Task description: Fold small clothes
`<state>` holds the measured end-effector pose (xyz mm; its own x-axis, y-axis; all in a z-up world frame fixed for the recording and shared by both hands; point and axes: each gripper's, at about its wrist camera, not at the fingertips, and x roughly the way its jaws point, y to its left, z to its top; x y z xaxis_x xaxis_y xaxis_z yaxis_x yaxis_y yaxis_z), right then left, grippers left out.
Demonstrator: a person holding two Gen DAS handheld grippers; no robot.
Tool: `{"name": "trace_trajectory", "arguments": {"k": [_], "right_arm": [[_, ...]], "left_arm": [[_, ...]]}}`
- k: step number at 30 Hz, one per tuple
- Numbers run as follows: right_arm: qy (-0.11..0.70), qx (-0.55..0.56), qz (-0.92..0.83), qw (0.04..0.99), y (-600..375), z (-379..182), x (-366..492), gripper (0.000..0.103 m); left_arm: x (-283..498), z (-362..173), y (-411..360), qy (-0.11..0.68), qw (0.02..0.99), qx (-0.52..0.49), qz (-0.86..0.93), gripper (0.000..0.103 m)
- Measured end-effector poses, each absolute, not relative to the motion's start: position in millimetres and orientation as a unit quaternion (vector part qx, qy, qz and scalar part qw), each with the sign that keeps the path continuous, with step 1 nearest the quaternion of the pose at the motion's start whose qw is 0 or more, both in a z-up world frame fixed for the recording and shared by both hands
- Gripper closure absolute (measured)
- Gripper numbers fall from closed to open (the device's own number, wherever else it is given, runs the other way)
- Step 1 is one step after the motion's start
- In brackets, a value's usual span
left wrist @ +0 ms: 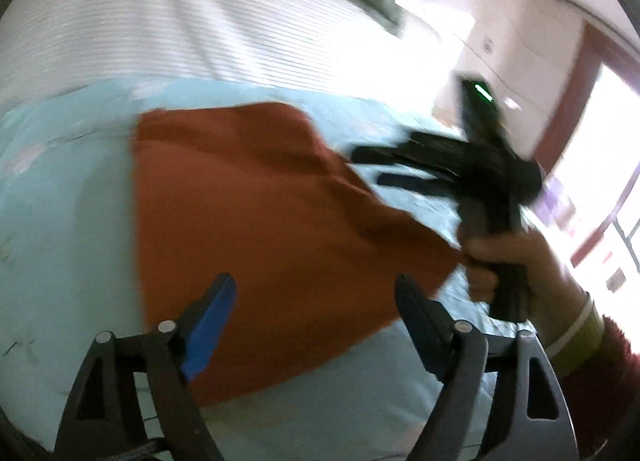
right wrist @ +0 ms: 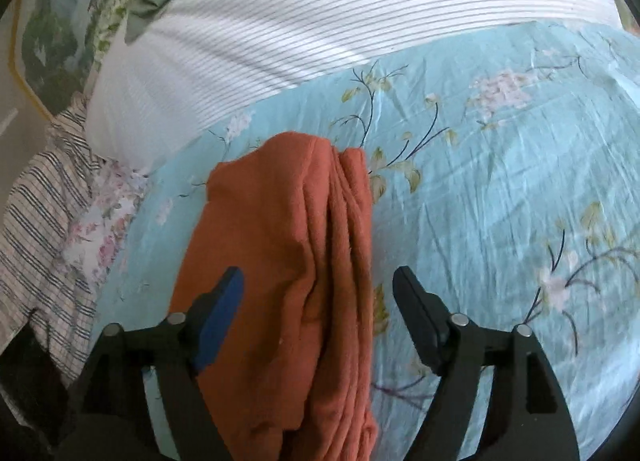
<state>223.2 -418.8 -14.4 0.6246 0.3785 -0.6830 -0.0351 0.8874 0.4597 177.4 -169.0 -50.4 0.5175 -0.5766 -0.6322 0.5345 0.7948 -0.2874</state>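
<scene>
An orange cloth is laid on a blue floral sheet, folded into layers whose edges are seen along its right side. The right gripper is held over it with fingers apart, nothing between them. The left gripper is likewise spread wide above the cloth (this view is blurred). A striped white cover is seen beyond the sheet.

I saw the garment, rust-orange and fleecy, lying folded on the floral sheet; stacked fold edges ran along its right side, its top smooth and flat.
</scene>
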Motion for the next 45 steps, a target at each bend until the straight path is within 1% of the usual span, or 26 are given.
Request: {"name": "trace_trajectory", "arguments": {"k": [3, 6, 8, 11, 14, 15, 16, 17, 18, 19, 20, 21, 22, 23, 27, 31, 34, 39, 45], "right_arm": [[0.433, 0.214, 0.124, 0.867, -417, -23, 228, 0.025], [0.445, 0.23, 0.134, 0.855, -416, -32, 238, 0.025], [0.451, 0.234, 0.138, 0.85, -416, -35, 242, 0.025], [0.467, 0.236, 0.144, 0.84, -417, -43, 250, 0.025], [0.472, 0.241, 0.155, 0.833, -417, -48, 254, 0.025], [0.474, 0.243, 0.159, 0.831, -417, -49, 255, 0.027], [0.477, 0.245, 0.162, 0.829, -416, -51, 256, 0.037], [0.485, 0.248, 0.162, 0.823, -414, -54, 258, 0.046], [0.491, 0.252, 0.163, 0.818, -414, -58, 260, 0.06], [0.492, 0.26, 0.165, 0.814, -414, -60, 260, 0.066], [0.49, 0.265, 0.168, 0.814, -412, -60, 258, 0.069], [0.488, 0.265, 0.166, 0.815, -409, -58, 257, 0.072], [0.482, 0.266, 0.164, 0.819, -406, -53, 253, 0.074], [0.475, 0.268, 0.168, 0.821, -401, -48, 248, 0.074], [0.458, 0.28, 0.215, 0.816, -361, -37, 234, 0.076], [0.45, 0.278, 0.267, 0.806, -301, -38, 228, 0.076], [0.451, 0.275, 0.304, 0.792, -249, -46, 229, 0.076], [0.476, 0.263, 0.326, 0.773, -192, -66, 234, 0.076], [0.487, 0.257, 0.317, 0.772, -177, -78, 233, 0.076]], "left_arm": [[205, -53, -134, 0.39, 0.872, -0.067, -0.287, 0.019], [245, -68, -103, 0.428, 0.853, -0.123, -0.273, 0.019], [271, -83, -95, 0.454, 0.834, -0.157, -0.271, 0.019], [300, -108, -92, 0.49, 0.811, -0.176, -0.265, 0.019], [324, -122, -100, 0.501, 0.8, -0.183, -0.275, 0.02], [329, -123, -103, 0.499, 0.8, -0.18, -0.279, 0.021], [334, -124, -107, 0.5, 0.798, -0.178, -0.285, 0.022], [334, -125, -112, 0.5, 0.797, -0.179, -0.289, 0.032], [338, -128, -115, 0.501, 0.792, -0.182, -0.297, 0.043], [341, -132, -121, 0.508, 0.783, -0.187, -0.305, 0.053], [334, -132, -130, 0.506, 0.786, -0.185, -0.302, 0.061], [332, -130, -130, 0.5, 0.791, -0.183, -0.302, 0.066], [327, -127, -129, 0.493, 0.794, -0.182, -0.307, 0.075], [323, -124, -127, 0.488, 0.794, -0.183, -0.311, 0.078], [292, -90, -99, 0.454, 0.811, -0.183, -0.32, 0.08], [256, -59, -44, 0.426, 0.837, -0.168, -0.298, 0.08], [237, -50, 4, 0.425, 0.848, -0.165, -0.27, 0.08], [222, -57, 64, 0.435, 0.855, -0.176, -0.22, 0.08], [211, -83, 96, 0.444, 0.854, -0.192, -0.191, 0.079]]}}
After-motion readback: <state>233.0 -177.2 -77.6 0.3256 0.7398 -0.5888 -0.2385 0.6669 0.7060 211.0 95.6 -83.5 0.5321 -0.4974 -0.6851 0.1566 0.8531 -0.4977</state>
